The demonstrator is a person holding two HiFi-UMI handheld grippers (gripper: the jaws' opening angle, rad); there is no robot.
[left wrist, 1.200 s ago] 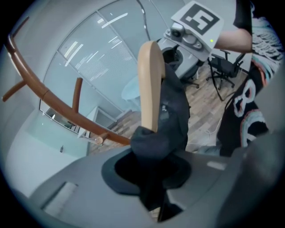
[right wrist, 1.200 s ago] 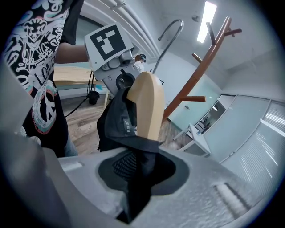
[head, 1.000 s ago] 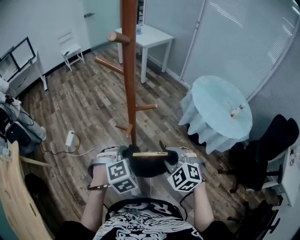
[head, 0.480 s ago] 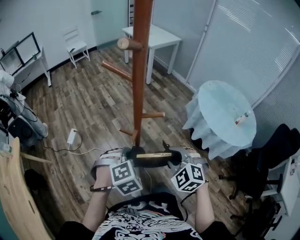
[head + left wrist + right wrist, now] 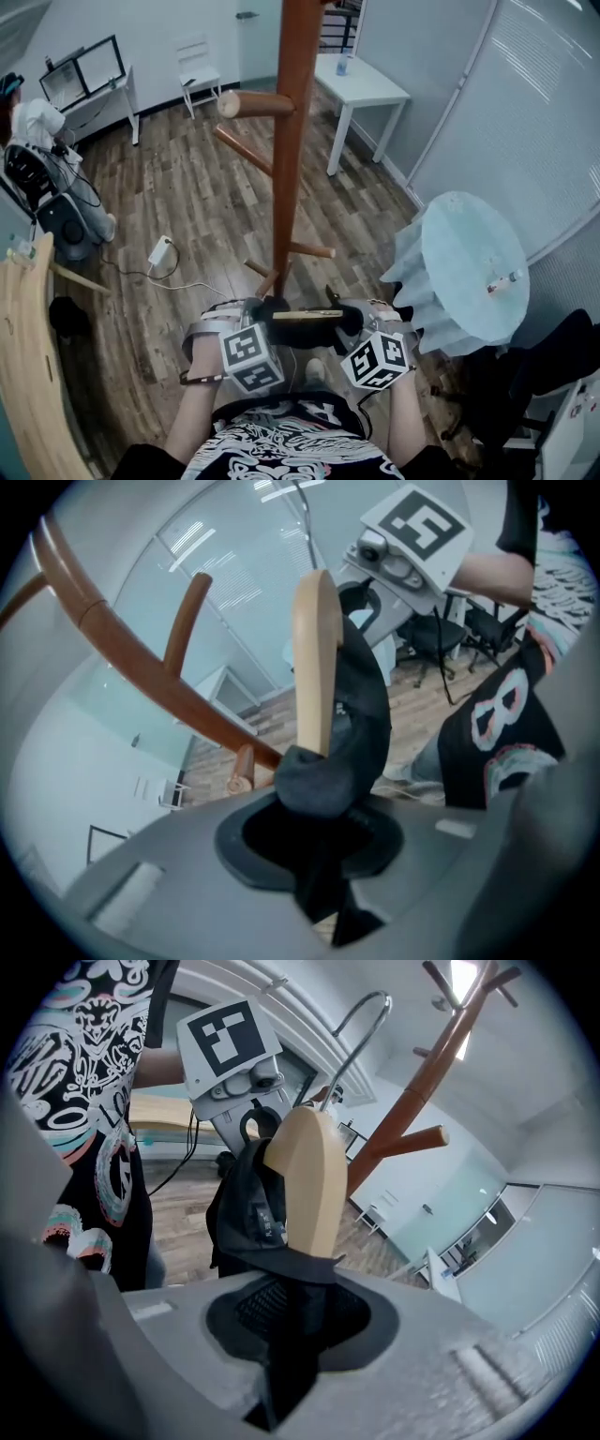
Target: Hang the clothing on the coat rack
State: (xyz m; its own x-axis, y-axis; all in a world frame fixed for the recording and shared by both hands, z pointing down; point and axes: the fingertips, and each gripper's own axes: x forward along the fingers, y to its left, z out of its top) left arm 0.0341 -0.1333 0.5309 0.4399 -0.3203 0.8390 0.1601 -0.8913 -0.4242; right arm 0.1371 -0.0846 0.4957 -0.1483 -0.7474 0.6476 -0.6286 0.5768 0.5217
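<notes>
The clothing (image 5: 298,336), a dark garment draped over a wooden hanger (image 5: 306,315), is held in the air between the two tools, just in front of the coat rack (image 5: 292,141) and above the wood floor (image 5: 178,206). The left tool (image 5: 265,310) is clamped on one end of the hanger, with cloth in its grip. The right tool (image 5: 349,319) is clamped on the other end. The hanger lies level, near the lowest pegs (image 5: 314,250).
</notes>
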